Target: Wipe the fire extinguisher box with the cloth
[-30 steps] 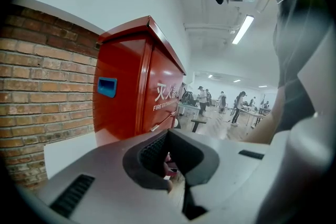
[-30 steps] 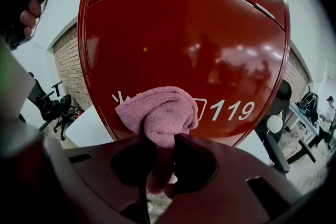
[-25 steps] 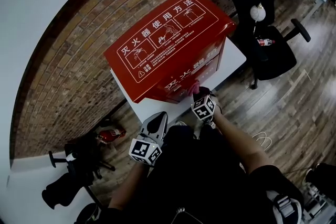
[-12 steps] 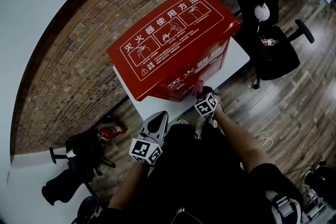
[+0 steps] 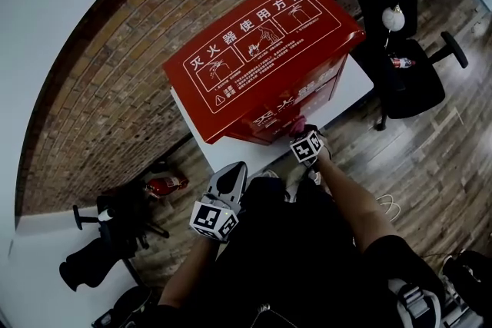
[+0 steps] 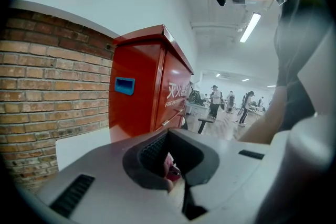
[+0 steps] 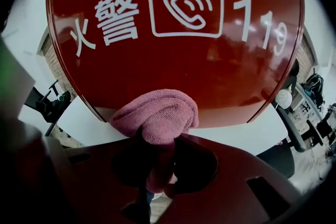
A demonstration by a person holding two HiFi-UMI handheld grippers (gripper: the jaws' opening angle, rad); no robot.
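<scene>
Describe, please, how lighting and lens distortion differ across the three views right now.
Head view: dim, fisheye curving the brick wall. Left gripper view: brightest, ceiling light glaring, far room soft. Right gripper view: the fire extinguisher box bulges, glare along its top; the cloth is sharp.

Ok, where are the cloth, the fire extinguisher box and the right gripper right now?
cloth [image 7: 157, 113], right gripper view, the bunched fold ahead of the gripper.
fire extinguisher box [image 5: 261, 50], head view, its printed lid.
right gripper [image 5: 300, 131], head view, between its fingertips.
</scene>
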